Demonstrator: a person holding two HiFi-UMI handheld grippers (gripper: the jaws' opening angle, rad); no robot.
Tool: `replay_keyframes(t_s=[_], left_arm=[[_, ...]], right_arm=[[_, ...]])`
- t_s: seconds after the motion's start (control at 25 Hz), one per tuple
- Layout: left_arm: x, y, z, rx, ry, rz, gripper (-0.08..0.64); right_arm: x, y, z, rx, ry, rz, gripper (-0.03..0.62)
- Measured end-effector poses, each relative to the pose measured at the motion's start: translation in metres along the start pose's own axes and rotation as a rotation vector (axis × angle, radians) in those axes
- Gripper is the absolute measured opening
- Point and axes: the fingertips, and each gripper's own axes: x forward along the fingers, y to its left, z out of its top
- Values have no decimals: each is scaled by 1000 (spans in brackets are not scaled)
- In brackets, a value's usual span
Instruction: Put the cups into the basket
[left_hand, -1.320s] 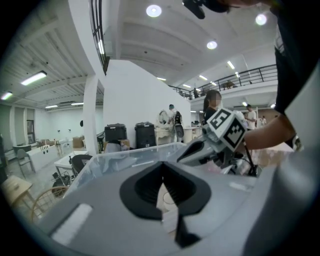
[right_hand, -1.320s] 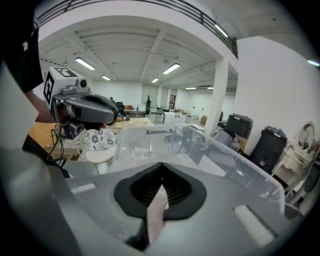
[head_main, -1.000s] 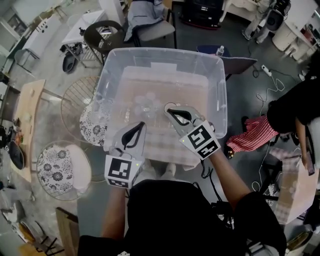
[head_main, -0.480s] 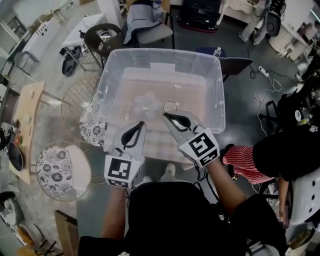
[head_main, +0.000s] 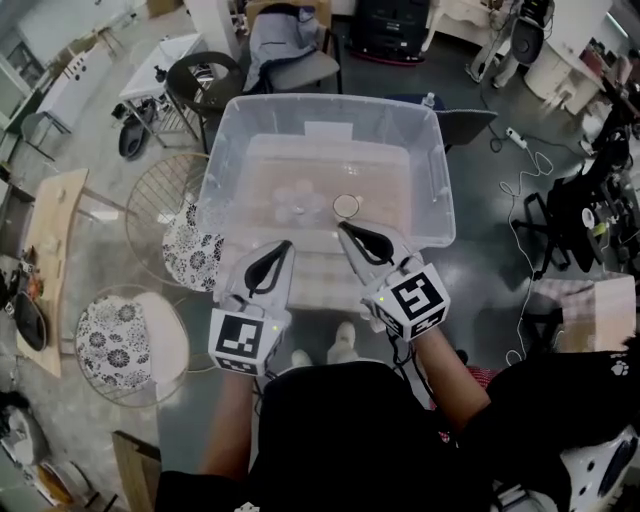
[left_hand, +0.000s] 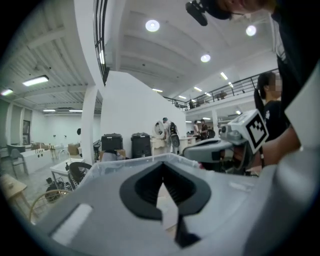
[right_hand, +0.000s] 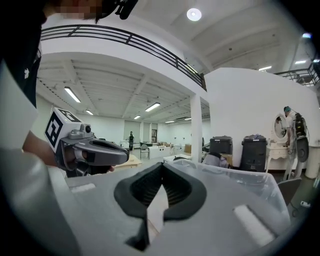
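Both tongs up in front of us, side by side, aimed at the clear basket (head_main: 437, 180). Left tongs (head_main: 283, 246) pressed together, nothing btwn them, hanging just short of the near wall. Right tongs (head_main: 343, 228) pressed together too, empty, tips right at the near rim. Cups (head_main: 290, 200) sit inside the basket, see-through ones bunched mid-bottom, w/ one more cup (head_main: 346, 206) just to their right, close below the right tongs' tips.
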Motion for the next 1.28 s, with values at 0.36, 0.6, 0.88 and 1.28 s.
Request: replay_keyframes(t_s=[0.36, 0.6, 0.88, 1.28], left_arm=[[-37, 8, -1, -23, -45, -11, 8], [-62, 11, 2, -33, -76, -23, 8], [-89, 8, -4, -42, -98, -44, 8], [-118, 6, -13, -60, -126, -56, 8]], right_arm=[[-6, 41, 11, 8, -31, -54, 3], [-13, 63, 13, 37, -43, -101, 3], [-21, 94, 8, 47, -32, -124, 3], [-32, 126, 6, 45, -23, -136, 2]])
